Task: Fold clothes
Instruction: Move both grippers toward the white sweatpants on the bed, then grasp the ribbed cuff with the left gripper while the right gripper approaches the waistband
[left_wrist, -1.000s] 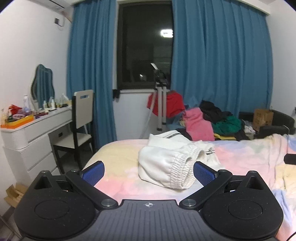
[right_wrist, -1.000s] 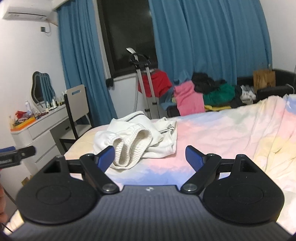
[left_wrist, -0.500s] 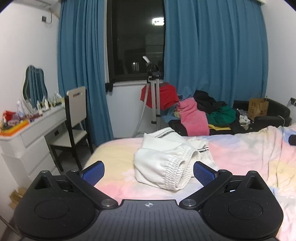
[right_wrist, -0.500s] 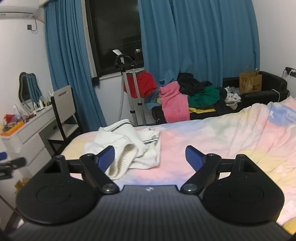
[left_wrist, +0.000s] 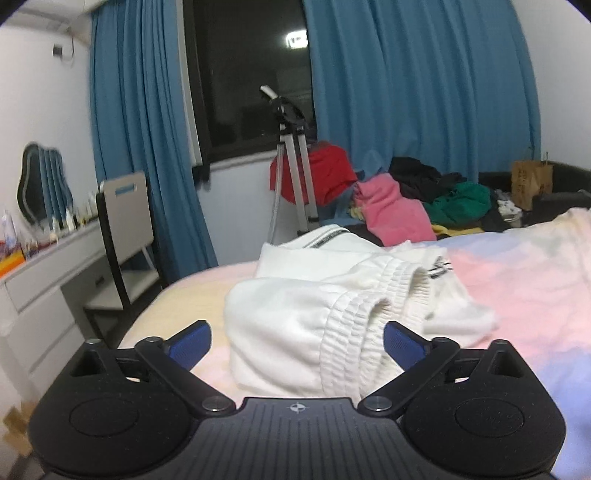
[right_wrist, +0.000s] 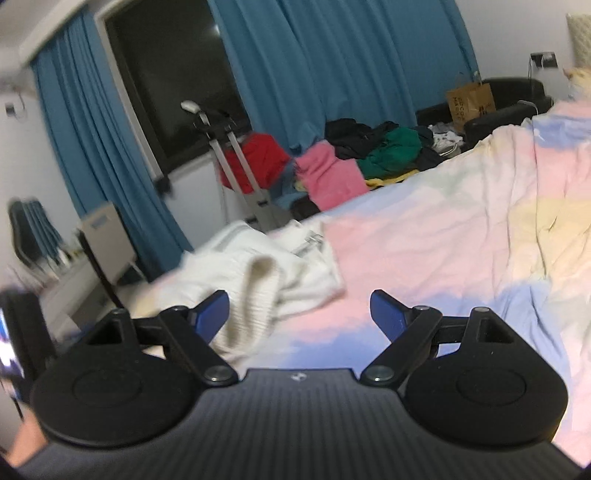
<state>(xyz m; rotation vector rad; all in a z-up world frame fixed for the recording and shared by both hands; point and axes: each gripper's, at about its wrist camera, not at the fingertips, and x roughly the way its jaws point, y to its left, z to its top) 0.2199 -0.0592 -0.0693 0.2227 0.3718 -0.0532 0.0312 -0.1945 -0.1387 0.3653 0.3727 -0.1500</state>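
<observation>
A crumpled white garment (left_wrist: 332, 302) with a ribbed elastic waistband and dark-striped trim lies on the pastel bedspread (left_wrist: 517, 288) near the bed's corner. My left gripper (left_wrist: 297, 339) is open and empty, its blue pads either side of the garment's near edge, just above it. In the right wrist view the white garment (right_wrist: 266, 269) lies ahead to the left. My right gripper (right_wrist: 299, 314) is open and empty, its left fingertip (right_wrist: 212, 314) over the waistband, its right over bare bedspread (right_wrist: 443, 240).
A pile of pink, green, black and red clothes (left_wrist: 406, 199) lies past the bed by the blue curtains (left_wrist: 406, 92). A tripod (left_wrist: 291, 166) stands near the window. A chair (left_wrist: 125, 229) and white dresser (left_wrist: 40, 280) stand left of the bed.
Both grippers have moved closer to the white garment, which now looks larger. The right wrist view has tilted and blurred. Both jaws stay open.
</observation>
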